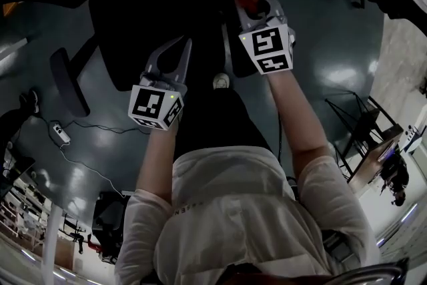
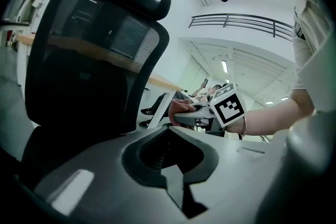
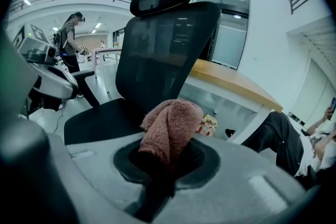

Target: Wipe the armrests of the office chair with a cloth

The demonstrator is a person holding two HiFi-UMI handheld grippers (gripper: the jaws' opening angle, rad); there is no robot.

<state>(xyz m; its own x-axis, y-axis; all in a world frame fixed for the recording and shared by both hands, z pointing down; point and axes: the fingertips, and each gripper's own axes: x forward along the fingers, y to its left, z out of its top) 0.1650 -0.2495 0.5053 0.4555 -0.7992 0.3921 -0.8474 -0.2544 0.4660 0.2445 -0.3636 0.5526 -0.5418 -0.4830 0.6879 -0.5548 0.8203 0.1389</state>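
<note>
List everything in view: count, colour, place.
black mesh office chair: 1, black, centre, facing the cameras
reddish-pink terry cloth: 1, reddish-pink, in jaws of right gripper
wood-topped desk: 1, tan top, behind chair
white power strip: 1, white, floor at head view's left
standing person: 1, dark clothes, background left
seated person: 1, black trousers, beside desk
left gripper: 1, grey, jaws together, empty
right gripper: 1, grey, shut on cloth

The count is one black mesh-backed office chair with one padded black armrest clearly in sight, one reddish-brown terry cloth, and one white power strip. There are two grey tools bearing black-and-white marker cubes: the left tool and the right tool.
</note>
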